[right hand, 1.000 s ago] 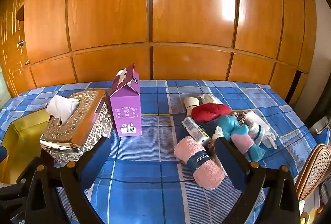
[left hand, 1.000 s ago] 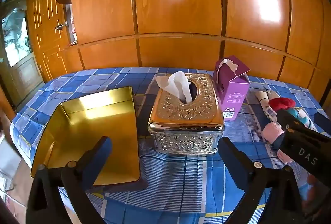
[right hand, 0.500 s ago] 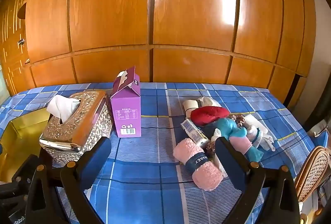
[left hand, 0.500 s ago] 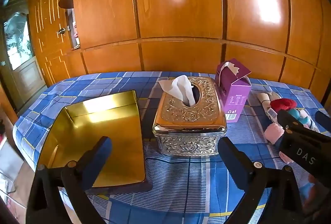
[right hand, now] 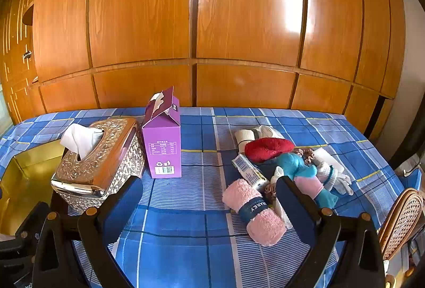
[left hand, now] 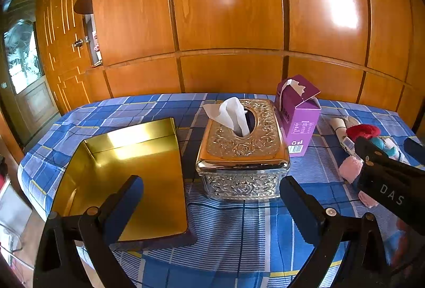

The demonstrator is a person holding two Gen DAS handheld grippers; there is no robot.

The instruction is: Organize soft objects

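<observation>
Both grippers hover above the near edge of the table w/ blue checked cloth (right hand: 186, 208), holding nothing. Left gripper (left hand: 209, 197): fingers spread wide, empty, facing the gold tray (left hand: 127, 171) and the embossed metal tissue box (left hand: 241, 152). Right gripper (right hand: 208, 197): also spread wide, empty, its right finger just in front of the soft pile.

Soft items sit bunched at the right part of the table, toward the middle depth-wise: rolled pink towel (right hand: 255, 211) w/ dark band nearest the near edge, red plush piece (right hand: 268, 148) further back, teal/pink doll (right hand: 302, 171) beside it, white glove (right hand: 334, 177) at the right of the pile, all touching or overlapping.

Gold tray is at the left edge, nothing in it. Tissue box stands just right of it; purple carton (right hand: 163, 139), top torn open, stands upright just beside the box's far right corner.
</observation>
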